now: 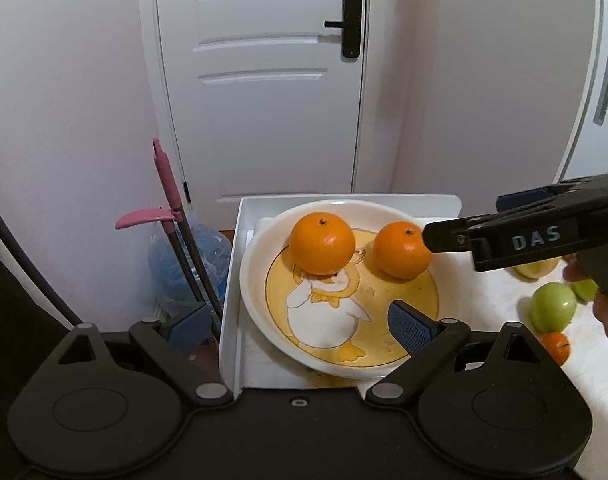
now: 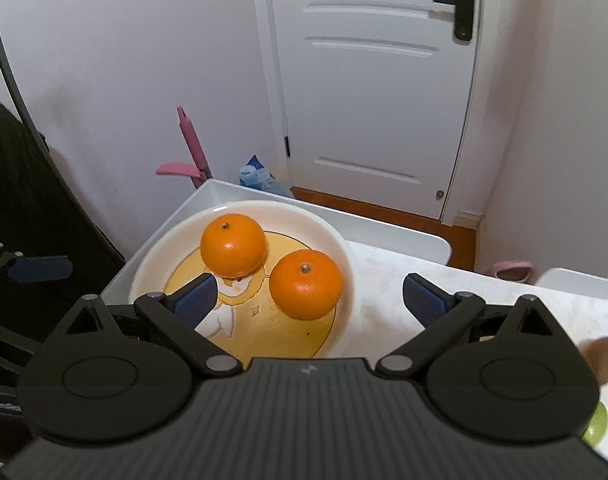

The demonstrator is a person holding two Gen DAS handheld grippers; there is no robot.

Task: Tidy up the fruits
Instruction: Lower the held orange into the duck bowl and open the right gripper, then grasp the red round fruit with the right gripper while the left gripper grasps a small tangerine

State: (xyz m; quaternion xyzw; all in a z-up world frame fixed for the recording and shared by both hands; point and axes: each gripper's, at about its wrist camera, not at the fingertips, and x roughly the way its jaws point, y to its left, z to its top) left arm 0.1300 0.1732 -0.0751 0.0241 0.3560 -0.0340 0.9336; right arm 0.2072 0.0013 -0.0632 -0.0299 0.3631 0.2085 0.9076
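White door (image 1: 264, 80) is filling the background of both views. Below it, the bench (image 2: 387, 280) is carrying a white tray (image 1: 232, 280) at its left end, and the tray is holding a cream bowl (image 1: 256, 308) with a duck print – the bowl is sitting at roughly 12 o'clock from both cameras.

Left gripper (image 1: 300, 328) is hovering over the near edge of the bowl, jaws spread wide, nothing between them; its right finger pad (image 1: 409, 326) is hanging over the bowl's 4 o'clock rim, while the left one is sitting outside the tray.

Right gripper (image 2: 309, 300) is also gaping wide and gripping nothing – it is coming in at 3 o'clock in the left wrist view, tip just beside the right-hand orange (image 1: 401, 254). In its own view that orange (image 2: 305, 284) is lying between the open fingers, not pinched.

Two oranges are resting in the bowl: left-hand orange (image 1: 321, 244) at the bowl's 11 o'clock, the other at its 2 o'clock, near each other but apart.

Off at 4 o'clock on the bench in the left view: a green apple (image 1: 553, 306), and a small orange (image 1: 557, 346) just beside it. Pink broom handle (image 1: 166, 176) is leaning at 10 o'clock beside the tray.
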